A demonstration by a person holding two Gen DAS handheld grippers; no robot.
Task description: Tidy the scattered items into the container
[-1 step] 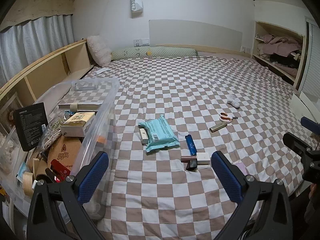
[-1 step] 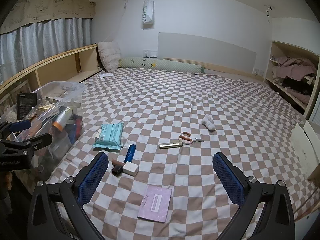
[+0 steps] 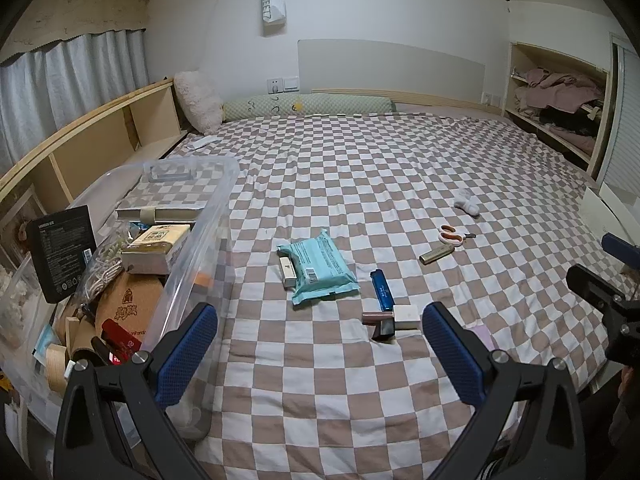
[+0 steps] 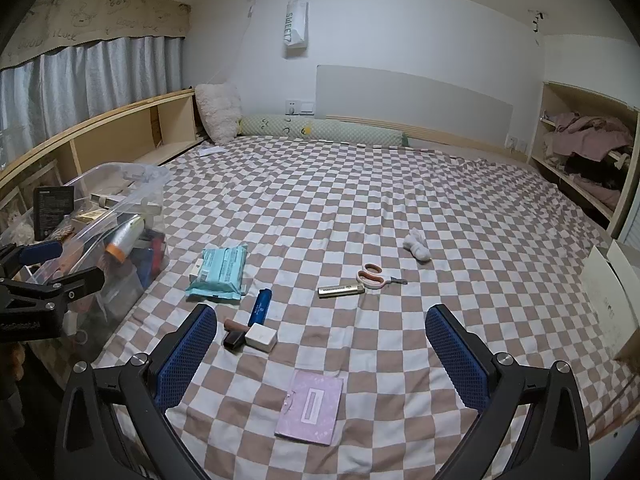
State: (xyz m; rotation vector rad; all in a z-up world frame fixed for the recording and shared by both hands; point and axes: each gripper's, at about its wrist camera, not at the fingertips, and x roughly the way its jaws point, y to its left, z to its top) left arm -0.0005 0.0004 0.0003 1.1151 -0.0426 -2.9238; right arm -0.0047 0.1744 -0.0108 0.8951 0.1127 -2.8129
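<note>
Clear plastic formed the container [image 3: 200, 236], which stood at the left edge of the checkered bedspread [image 3: 360, 184] and already held boxes, a coil of cord and other small goods. Scattered items lay on the bedspread to its right: a teal wipes pack [image 3: 320, 266] with a small white box [image 3: 287, 272] touching its left side; a blue tube [image 3: 382, 290]; just below that, a cluster of a brown stick [image 4: 236, 325], a black block [image 4: 234, 338] and a white cube [image 4: 261, 337]; farther right, a gold tube [image 3: 435, 255] beside pink-handled scissors [image 3: 452, 235]; and a white sock [image 3: 466, 203] beyond them. A lilac card [image 4: 311, 407] lay nearest the right gripper [image 4: 322, 344]. Both the left gripper [image 3: 320, 340] and the right gripper hovered above the bedspread with jaws spread wide and nothing between them.
</note>
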